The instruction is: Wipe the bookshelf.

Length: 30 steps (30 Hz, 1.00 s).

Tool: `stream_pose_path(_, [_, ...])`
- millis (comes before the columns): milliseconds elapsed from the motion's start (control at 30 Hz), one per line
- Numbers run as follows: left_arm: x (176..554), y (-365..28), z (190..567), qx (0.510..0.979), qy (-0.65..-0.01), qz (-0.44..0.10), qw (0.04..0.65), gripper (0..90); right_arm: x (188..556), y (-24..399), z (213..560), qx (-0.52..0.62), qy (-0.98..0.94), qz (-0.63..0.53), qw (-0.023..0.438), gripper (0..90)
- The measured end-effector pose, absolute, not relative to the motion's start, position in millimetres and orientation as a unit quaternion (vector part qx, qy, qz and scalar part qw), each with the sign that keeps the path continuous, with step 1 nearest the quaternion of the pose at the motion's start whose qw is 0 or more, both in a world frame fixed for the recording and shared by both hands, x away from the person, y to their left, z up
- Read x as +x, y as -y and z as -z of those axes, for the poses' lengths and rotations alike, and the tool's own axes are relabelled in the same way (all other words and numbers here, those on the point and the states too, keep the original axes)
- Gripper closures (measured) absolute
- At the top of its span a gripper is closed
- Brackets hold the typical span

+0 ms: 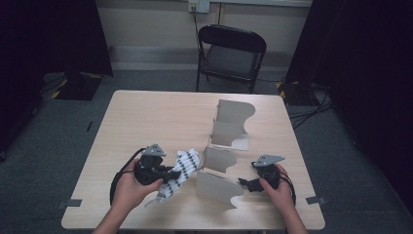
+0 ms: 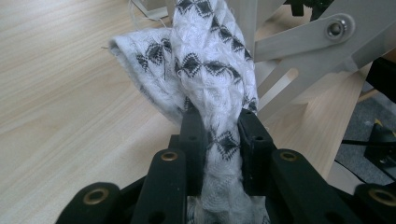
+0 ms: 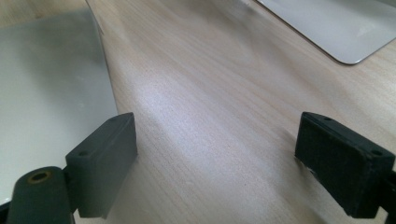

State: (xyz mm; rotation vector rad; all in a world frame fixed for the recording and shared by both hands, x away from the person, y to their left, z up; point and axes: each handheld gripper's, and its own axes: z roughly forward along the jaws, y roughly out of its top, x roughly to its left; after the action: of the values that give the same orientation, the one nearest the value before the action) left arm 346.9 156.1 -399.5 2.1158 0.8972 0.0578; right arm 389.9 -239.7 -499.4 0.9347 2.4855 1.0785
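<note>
A white cloth with a black diamond pattern (image 1: pixel 184 168) hangs bunched over the near left of the table. My left gripper (image 1: pixel 173 174) is shut on it, and in the left gripper view the two black jaws pinch the cloth (image 2: pixel 212 88) at its middle while the fabric folds up and away from them. My left gripper (image 2: pixel 218 135) sits raised a little off the wood. My right gripper (image 1: pixel 242 184) rests low at the near right, its jaws wide open over bare wood (image 3: pixel 219 135) with nothing between them, beside a grey panel (image 3: pixel 46 98).
Several pale grey upright divider panels (image 1: pixel 221 187) stand in a row from the table's middle (image 1: pixel 233 113) toward its near edge, between my two grippers. A black folding chair (image 1: pixel 229 53) stands behind the table (image 1: pixel 146 117). Cables lie on the floor at right.
</note>
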Motion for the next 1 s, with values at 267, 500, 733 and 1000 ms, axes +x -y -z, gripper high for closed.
stream_pose_path(267, [344,-152,384,0.836,-0.348,-0.029,0.423,74.6,390,240,499,0.323,-0.859,-0.373,0.137,12.1])
stream_pose_path(500, [341,-143,385,0.841,-0.339,-0.027,0.422,74.6,390,240,499,0.323,-0.859,-0.373,0.137,12.1])
stream_pose_path(733, [339,-133,403,0.842,-0.341,-0.016,0.418,74.7,390,240,499,0.323,-0.859,-0.373,0.137,12.1])
stream_pose_path(1000, [341,-125,436,0.852,-0.350,0.000,0.389,74.5,390,240,499,0.323,-0.859,-0.373,0.137,12.1])
